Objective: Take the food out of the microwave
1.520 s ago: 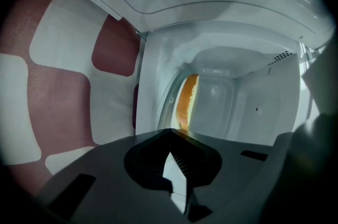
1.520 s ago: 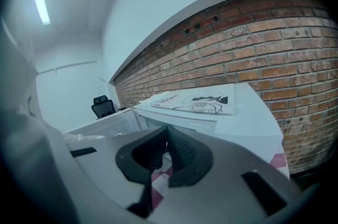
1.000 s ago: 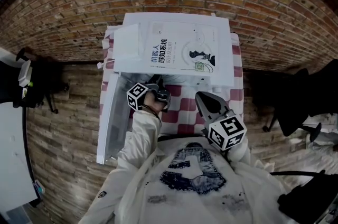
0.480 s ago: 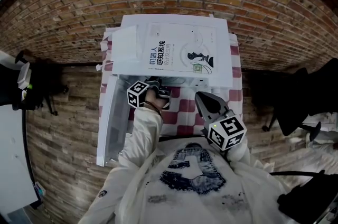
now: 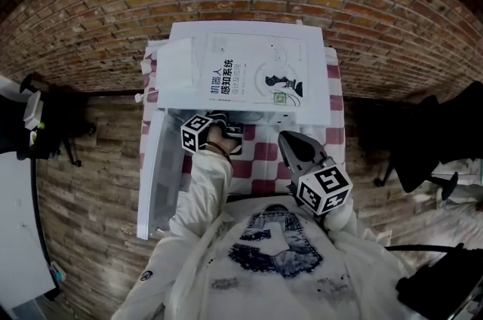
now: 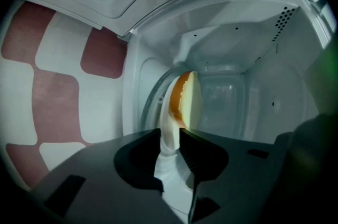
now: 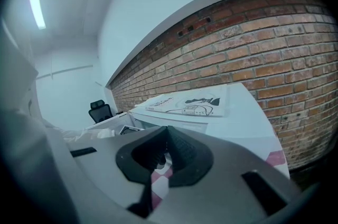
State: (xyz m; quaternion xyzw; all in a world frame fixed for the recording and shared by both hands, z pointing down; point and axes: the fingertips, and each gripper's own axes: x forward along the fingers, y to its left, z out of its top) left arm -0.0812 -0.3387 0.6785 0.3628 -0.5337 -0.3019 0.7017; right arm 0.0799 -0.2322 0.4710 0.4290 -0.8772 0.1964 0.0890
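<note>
- Two grippers are in view. Your left gripper (image 6: 175, 136) reaches into the microwave (image 6: 237, 54), whose door (image 5: 158, 175) stands open on your left.
- Its jaws have just been closing. They now pinch the near rim of a white plate (image 6: 168, 130), partly closed, as far as that rim allows.
- Food (image 6: 186, 99), a pale piece with an orange-brown edge, lies on that plate, inside the cavity. Its kind cannot be determined, nor whether the plate is lifted off the turntable.
- Your right gripper (image 7: 165, 136) has its jaw tips together with nothing between them. It hangs over the checked cloth (image 5: 260, 160) in front of the microwave, apart from the plate.
- Assessment: the grasp appears made and extraction has not begun. A one-sided rim pinch may let the plate tip, so draw it out level.
</note>
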